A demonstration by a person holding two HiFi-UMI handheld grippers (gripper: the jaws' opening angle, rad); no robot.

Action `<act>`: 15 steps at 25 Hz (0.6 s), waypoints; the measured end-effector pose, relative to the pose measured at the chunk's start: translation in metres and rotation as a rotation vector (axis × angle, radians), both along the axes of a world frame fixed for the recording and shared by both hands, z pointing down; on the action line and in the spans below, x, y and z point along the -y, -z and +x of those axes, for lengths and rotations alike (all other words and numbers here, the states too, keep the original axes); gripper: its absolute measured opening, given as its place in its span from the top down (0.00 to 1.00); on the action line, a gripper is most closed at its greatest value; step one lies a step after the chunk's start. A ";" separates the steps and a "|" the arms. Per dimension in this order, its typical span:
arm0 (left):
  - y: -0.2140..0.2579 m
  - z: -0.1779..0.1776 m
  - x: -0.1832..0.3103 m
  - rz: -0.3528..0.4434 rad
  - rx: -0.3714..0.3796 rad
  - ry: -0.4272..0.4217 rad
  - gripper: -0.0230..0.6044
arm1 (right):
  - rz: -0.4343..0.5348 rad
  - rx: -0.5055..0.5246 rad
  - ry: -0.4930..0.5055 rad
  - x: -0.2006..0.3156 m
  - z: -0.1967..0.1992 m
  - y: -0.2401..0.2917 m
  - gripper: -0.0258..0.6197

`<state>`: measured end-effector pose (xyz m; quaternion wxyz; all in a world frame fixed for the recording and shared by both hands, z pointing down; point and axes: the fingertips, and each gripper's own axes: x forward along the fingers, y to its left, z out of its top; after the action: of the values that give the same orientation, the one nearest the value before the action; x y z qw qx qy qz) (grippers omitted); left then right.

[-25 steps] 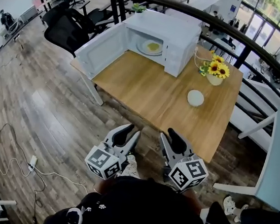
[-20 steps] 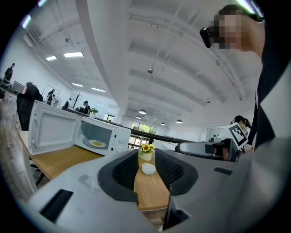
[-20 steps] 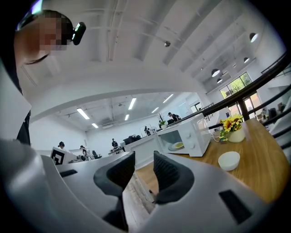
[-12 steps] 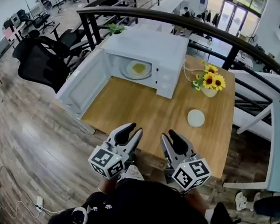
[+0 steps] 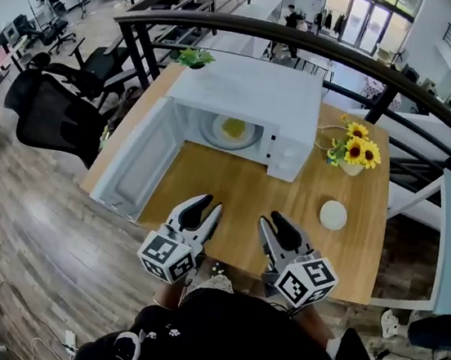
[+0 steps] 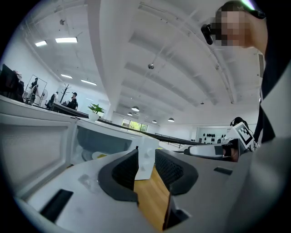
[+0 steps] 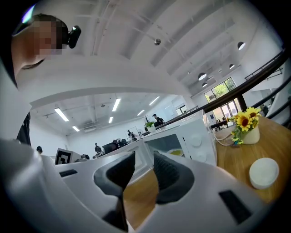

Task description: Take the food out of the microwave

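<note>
A white microwave (image 5: pixel 249 96) stands at the back of the wooden table (image 5: pixel 231 196), its door (image 5: pixel 135 161) swung open to the left. Inside lies a plate with yellow food (image 5: pixel 233 128), also seen as the food (image 7: pixel 175 152) in the right gripper view and as the food (image 6: pixel 97 155) in the left one. My left gripper (image 5: pixel 205 206) and right gripper (image 5: pixel 273 220) hover side by side over the table's near edge, well short of the microwave. Both are open with nothing between their jaws, as the left gripper (image 6: pixel 146 158) and right gripper (image 7: pixel 144 166) show in their own views.
A vase of sunflowers (image 5: pixel 357 154) stands right of the microwave, and a small white round dish (image 5: pixel 333 215) lies in front of it. A dark railing (image 5: pixel 229 24) runs behind the table. Office chairs (image 5: pixel 49 115) stand at the left on the wooden floor.
The person has walked up to the table: the microwave and table have come nearer, and both grippers, formerly over the floor, now reach over the table's near edge. Jaws unchanged.
</note>
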<state>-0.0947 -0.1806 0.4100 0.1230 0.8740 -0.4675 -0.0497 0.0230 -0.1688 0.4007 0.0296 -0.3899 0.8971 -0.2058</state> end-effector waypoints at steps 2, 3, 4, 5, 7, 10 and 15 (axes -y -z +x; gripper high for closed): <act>-0.003 -0.015 0.010 -0.009 0.004 0.008 0.81 | -0.001 -0.005 -0.008 0.011 -0.010 -0.002 0.76; -0.004 -0.021 0.015 -0.013 0.006 0.010 0.81 | -0.002 -0.005 -0.013 0.016 -0.015 -0.002 0.76; -0.004 -0.027 0.020 -0.016 0.008 0.011 0.81 | -0.002 -0.005 -0.020 0.020 -0.018 -0.001 0.76; -0.005 -0.032 0.025 -0.017 0.010 0.010 0.81 | -0.001 -0.005 -0.029 0.025 -0.021 0.000 0.76; -0.004 -0.041 0.036 -0.013 0.015 0.004 0.81 | 0.004 -0.006 -0.045 0.035 -0.027 0.001 0.76; -0.005 -0.052 0.054 -0.006 0.023 -0.007 0.81 | 0.018 -0.009 -0.065 0.050 -0.035 0.001 0.76; -0.010 -0.062 0.079 -0.006 0.037 -0.041 0.81 | 0.009 -0.006 -0.119 0.069 -0.043 -0.002 0.75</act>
<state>-0.1563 -0.2597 0.4198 0.1179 0.8839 -0.4516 -0.0298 -0.0199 -0.2381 0.4030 0.0410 -0.4431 0.8733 -0.1983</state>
